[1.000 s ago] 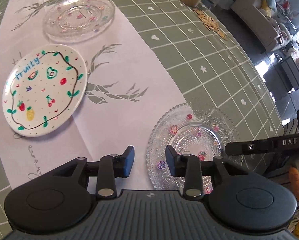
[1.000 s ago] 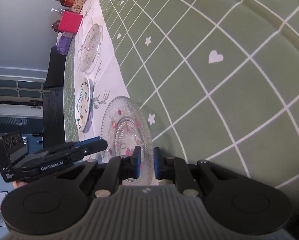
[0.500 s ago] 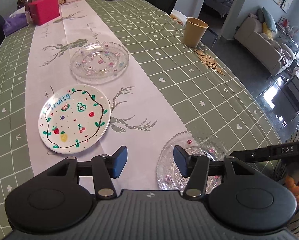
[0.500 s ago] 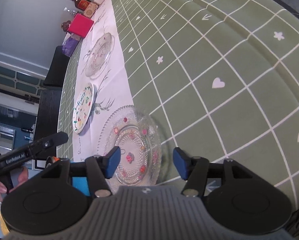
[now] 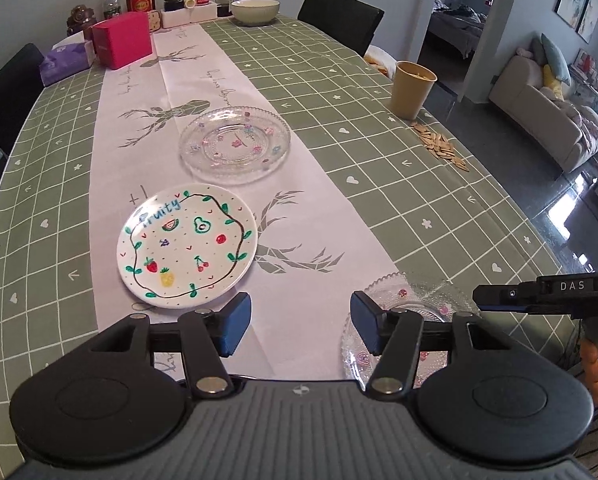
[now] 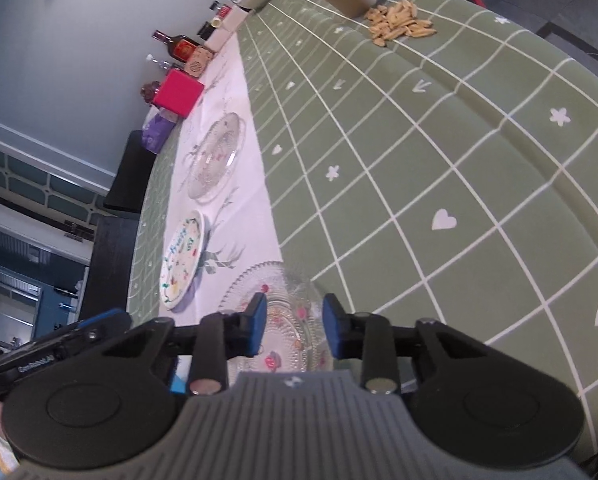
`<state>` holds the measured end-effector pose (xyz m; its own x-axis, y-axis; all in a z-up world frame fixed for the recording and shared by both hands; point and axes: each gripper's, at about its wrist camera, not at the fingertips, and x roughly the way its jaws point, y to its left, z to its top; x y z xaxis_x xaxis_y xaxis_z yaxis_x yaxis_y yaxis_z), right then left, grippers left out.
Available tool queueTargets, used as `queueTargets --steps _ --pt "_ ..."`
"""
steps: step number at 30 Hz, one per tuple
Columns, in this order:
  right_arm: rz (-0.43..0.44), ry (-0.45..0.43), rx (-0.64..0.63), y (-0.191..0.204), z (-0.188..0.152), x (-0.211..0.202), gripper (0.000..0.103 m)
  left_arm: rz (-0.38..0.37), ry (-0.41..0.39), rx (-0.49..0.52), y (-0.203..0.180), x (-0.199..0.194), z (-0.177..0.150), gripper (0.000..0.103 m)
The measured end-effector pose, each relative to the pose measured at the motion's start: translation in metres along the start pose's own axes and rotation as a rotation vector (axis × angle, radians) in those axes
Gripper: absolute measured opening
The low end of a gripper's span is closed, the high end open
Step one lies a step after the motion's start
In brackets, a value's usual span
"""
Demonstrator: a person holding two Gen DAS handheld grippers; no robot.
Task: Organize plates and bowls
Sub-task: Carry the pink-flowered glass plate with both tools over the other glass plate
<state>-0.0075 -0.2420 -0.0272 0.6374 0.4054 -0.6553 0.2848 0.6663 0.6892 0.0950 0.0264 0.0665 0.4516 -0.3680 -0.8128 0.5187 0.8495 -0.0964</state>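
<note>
- Surface [image 5: 379, 92]: we recorded a long one under a green checked cloth, with a pale runner [image 5: 227, 92] printed with deer down its middle.
- Near glass plate [image 5: 415, 300]: it lay flat at the near edge, half on the runner and half on the green cloth; we also saw it in the right wrist view [image 6: 287, 320].
- Painted plate [image 5: 187, 246]: white with fruit drawings, flat on the runner, well apart from the near glass plate.
- Far glass plate [image 5: 235, 144]: flat on the runner, just beyond the painted plate.
- Bowl [image 5: 255, 10]: pale, at the far end of the surface among bottles and jars.
- Other items: a pink box [image 5: 123, 38], a tan cup [image 5: 413, 88] and a scatter of seeds [image 5: 441, 146] near the right edge.
- Left tongs [image 5: 301, 324]: apart and empty, having just been opening, held above the runner between the painted plate and the near glass plate.
- Right tongs [image 6: 293, 330]: we noted them partly apart, having just been closing, with the near glass plate showing beyond the gap; the pads did not appear to press on it.
- Step in hand: we judged it the taking of the near glass plate by the right tongs, with no plate stacked yet.
- Next move: we judged it called for setting the pads over the plate's rim and closing firmly, since thin glass lying flat gives little to catch.
</note>
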Motion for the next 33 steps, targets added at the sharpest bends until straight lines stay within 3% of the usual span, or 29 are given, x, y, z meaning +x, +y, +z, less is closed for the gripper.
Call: queueTargets --steps 3,5,8,16,22,28,30,31,33 --pt "-0.054 0.003 -0.041 0.003 -0.002 0.004 0.024 -0.007 -0.006 -0.009 0.007 -0.005 -0.005 0.068" --pt "-0.068 0.011 -0.059 0.003 -0.003 0.007 0.011 -0.006 -0.006 -0.017 0.012 -0.008 -0.008 0.068" --pt "-0.093 0.0 -0.125 0.01 -0.004 0.007 0.004 0.008 -0.007 -0.022 0.017 -0.012 -0.012 0.068" --pt "-0.114 -0.001 -0.144 0.018 -0.006 0.017 0.001 -0.009 -0.068 -0.082 0.039 -0.033 -0.014 0.069" --pt "-0.119 -0.016 -0.179 0.026 -0.007 0.014 0.008 0.026 -0.051 -0.141 0.058 -0.033 -0.014 0.069" --pt "-0.123 -0.061 -0.26 0.044 -0.004 0.006 0.017 0.104 -0.064 -0.1 0.057 -0.032 -0.014 0.069" --pt "-0.129 -0.063 -0.277 0.051 -0.002 0.005 0.022 0.121 -0.069 -0.089 0.055 -0.031 -0.011 0.069" --pt "-0.135 -0.058 -0.293 0.055 -0.001 0.005 0.03 0.123 -0.07 -0.089 0.055 -0.032 -0.009 0.069" --pt "-0.149 -0.038 -0.338 0.065 0.005 0.007 0.032 0.134 -0.07 -0.098 0.055 -0.032 -0.006 0.071"
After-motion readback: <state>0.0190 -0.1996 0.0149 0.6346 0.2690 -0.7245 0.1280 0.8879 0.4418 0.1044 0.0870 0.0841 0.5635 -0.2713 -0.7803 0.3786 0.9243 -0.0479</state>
